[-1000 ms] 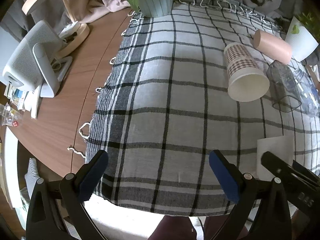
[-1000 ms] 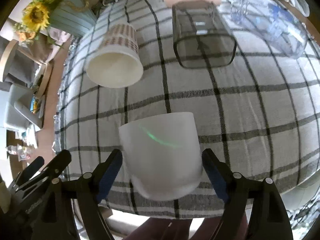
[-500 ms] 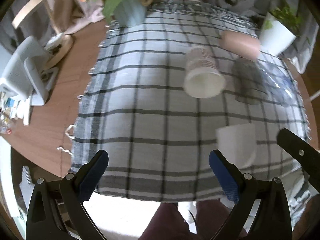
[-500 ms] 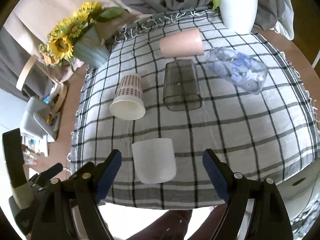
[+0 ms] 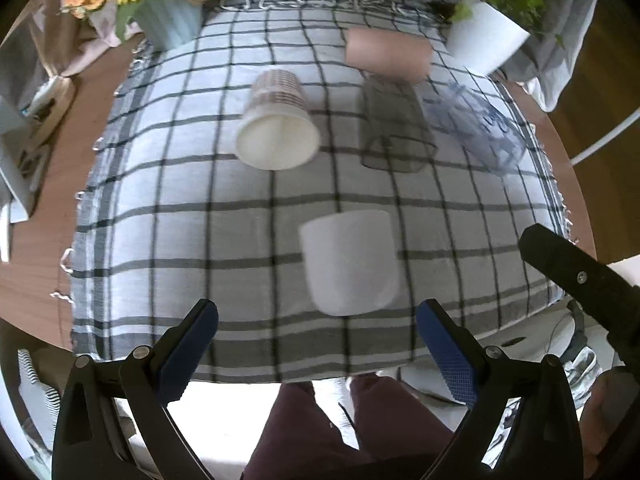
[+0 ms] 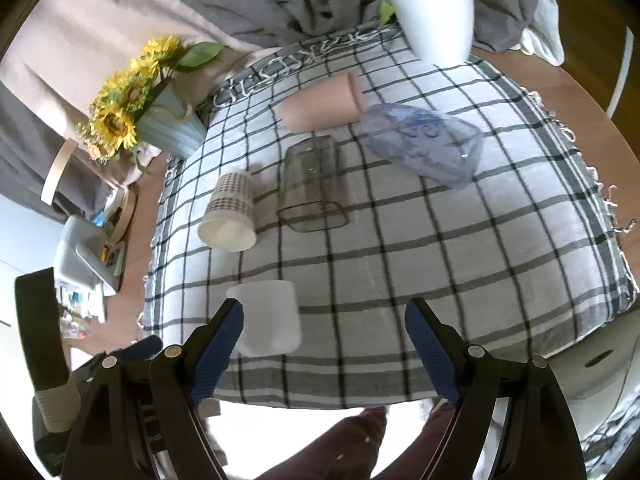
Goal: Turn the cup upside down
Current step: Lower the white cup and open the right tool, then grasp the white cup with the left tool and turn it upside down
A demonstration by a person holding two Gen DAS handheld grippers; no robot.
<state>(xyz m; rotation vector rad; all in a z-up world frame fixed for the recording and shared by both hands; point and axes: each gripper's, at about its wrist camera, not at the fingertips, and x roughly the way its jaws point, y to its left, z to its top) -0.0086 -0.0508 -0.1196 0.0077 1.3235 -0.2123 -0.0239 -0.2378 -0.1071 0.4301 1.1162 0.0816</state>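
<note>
Around the white cup [image 5: 350, 262] the checked cloth [image 5: 180, 208] carries four other vessels, all lying on their sides and all beyond it, toward the far edge: a paper cup [image 5: 278, 122] with a brown patterned wall and its mouth turned toward the camera, a smoky clear tumbler [image 5: 394, 128] just beside that, a pink cup [image 5: 388, 54] behind the tumbler, and a blue-tinted clear bottle [image 5: 474, 128] further right. Past these stand a pale blue pot of sunflowers [image 6: 164, 120] at the far left corner and a white planter [image 6: 436, 16] with green leaves at the far right corner

The white cup is plain, matte and slightly blurred; it stands with its wider end on the cloth and its rounded narrower end up, near the front edge of the surface, well apart from the other vessels

Nothing lies between the white cup and either tool. The left tool [image 5: 318, 346] hangs just in front of the cup, spread wide and holding nothing. The right tool [image 6: 322, 344] is likewise spread and empty, with the cup just beyond its left fingertip [image 6: 224, 324]. To the cup's right the cloth is bare up to its fringed edge; brown wooden surface [image 5: 44, 216] shows left of the cloth
</note>
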